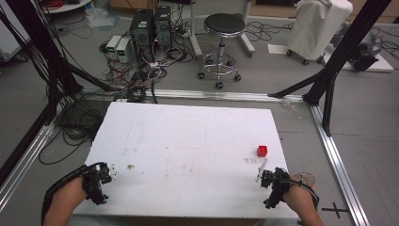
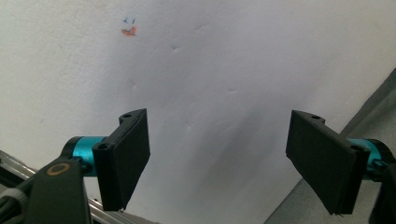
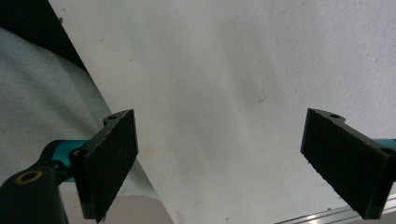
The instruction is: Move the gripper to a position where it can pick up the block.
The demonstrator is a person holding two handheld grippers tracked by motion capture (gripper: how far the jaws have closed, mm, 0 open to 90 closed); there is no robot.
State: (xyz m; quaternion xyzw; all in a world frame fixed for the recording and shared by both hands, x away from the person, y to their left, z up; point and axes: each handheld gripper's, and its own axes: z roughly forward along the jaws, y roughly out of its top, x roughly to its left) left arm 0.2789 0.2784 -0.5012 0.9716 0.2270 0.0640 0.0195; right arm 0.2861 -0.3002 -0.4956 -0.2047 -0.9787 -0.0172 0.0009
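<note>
Down at the near edge, both grippers sit over the white table [image 1: 188, 141]: left gripper [image 1: 104, 178] at the near-left corner, jaws spread wide with nothing between them, and right gripper [image 1: 261, 175] at the near-right, jaws just as wide and empty. Just beyond the right one, a small red cube [image 1: 262, 150] rests on the tabletop, apart from it. Orange mark [image 2: 129, 31] on the surface ahead of the left gripper.

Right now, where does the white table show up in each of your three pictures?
High view: the white table lies in the middle and lower half, ringed by grey floor.
Left gripper view: the table covers nearly everything, with its edge cutting the bottom right corner.
Right gripper view: the table takes the middle and right, with its edge slanting down from the top left.
Shared landmark: a silver rail beside the table.
</note>
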